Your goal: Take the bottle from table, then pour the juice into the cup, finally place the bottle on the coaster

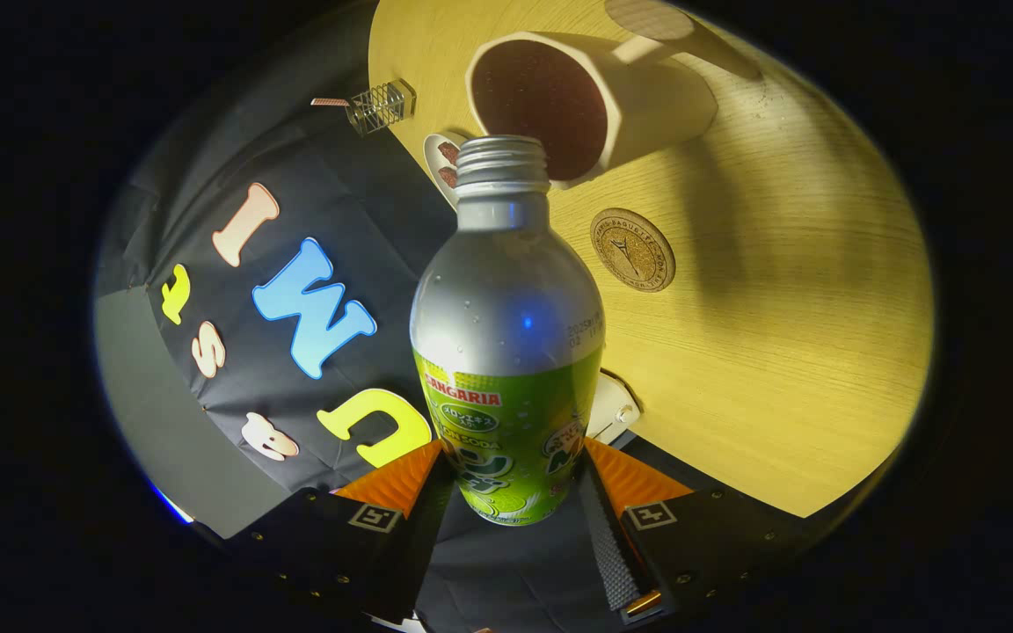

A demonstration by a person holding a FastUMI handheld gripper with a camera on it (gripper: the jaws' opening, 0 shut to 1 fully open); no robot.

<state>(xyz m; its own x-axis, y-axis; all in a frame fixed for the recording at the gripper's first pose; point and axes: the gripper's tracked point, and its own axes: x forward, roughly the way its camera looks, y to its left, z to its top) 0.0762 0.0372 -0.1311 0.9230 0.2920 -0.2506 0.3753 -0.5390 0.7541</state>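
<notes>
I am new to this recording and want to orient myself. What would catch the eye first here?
The bottle, uncapped, held between the fingers of the claw and tipped toward the cup. Just past its mouth stands the white cup on the wooden table, already dark inside. Beside the bottle's neck lies a round coaster.

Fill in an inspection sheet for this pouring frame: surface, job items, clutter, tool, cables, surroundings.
Surface: light wooden table, bare around the coaster.
Job's things: open bottle tipped with its mouth at the rim of the white mug; round coaster beside the mug, unoccupied.
Clutter: small dish behind the bottle neck; wire rack at the table edge.
Tool: tool shut on the bottle's lower body.
Cables: nothing seen.
Surroundings: black cloth wall.
</notes>
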